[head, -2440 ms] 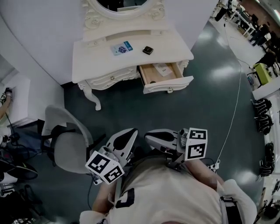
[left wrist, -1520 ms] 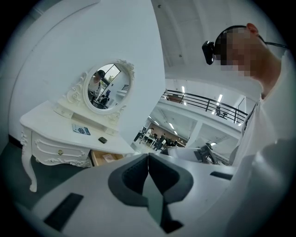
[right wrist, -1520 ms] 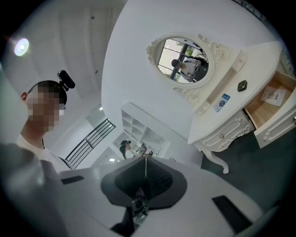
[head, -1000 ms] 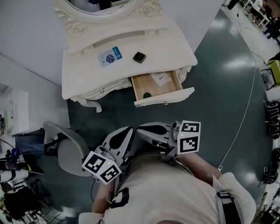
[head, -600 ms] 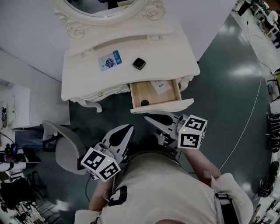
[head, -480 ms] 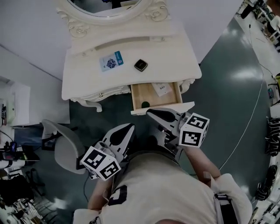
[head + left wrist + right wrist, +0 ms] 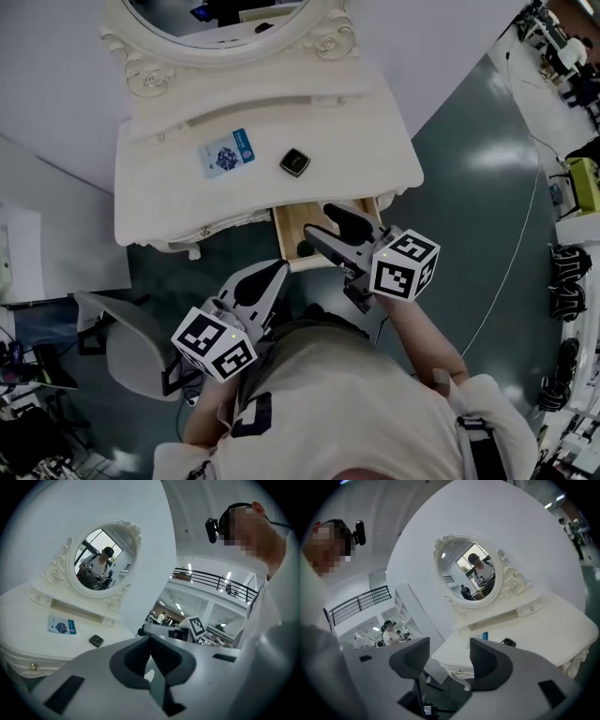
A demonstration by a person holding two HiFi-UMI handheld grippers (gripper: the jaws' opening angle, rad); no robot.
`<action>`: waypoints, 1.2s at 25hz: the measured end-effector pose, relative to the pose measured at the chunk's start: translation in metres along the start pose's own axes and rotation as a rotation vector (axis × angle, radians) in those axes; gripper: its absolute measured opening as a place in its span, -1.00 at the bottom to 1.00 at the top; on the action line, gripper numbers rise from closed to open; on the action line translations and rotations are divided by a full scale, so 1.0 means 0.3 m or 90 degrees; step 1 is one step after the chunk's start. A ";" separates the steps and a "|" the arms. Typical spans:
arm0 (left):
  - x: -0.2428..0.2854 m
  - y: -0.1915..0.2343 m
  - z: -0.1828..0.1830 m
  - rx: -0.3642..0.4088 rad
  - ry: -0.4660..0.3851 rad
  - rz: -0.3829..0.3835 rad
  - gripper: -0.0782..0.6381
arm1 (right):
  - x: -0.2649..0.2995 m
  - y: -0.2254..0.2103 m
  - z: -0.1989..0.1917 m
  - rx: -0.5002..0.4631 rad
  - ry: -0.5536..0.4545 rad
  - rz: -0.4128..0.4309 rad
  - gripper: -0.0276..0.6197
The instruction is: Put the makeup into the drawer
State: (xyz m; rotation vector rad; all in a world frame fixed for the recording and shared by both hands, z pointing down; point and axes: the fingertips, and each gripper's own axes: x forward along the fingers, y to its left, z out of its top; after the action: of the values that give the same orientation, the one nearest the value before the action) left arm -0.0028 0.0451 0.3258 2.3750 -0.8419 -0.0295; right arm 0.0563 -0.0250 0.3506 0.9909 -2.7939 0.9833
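Makeup compact (image 7: 295, 162) on the bench (image 7: 375, 141) lies upper left of the right gripper (image 7: 323, 227), whose fingers (image 7: 347, 223) have just been opening and are empty; the left gripper (image 7: 272, 277), clenched, is farther.

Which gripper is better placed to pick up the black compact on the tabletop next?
Likely right. The right gripper, jaws just opened and empty, reaches over the open drawer, close to the black compact. The left gripper is shut and sits farther back.

Lab hall: workbenches (image 7: 555, 39) beyond dressing table (image 7: 352, 141)
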 end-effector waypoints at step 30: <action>0.207 0.372 0.155 -0.036 0.057 0.001 -0.67 | 0.555 -0.741 -0.197 -0.280 0.347 -0.152 0.15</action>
State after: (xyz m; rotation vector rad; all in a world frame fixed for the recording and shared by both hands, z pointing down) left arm -0.0262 -0.0840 0.3609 2.3051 -0.7906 0.0535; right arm 0.0399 -0.2184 0.5578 0.8140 -2.2312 0.4787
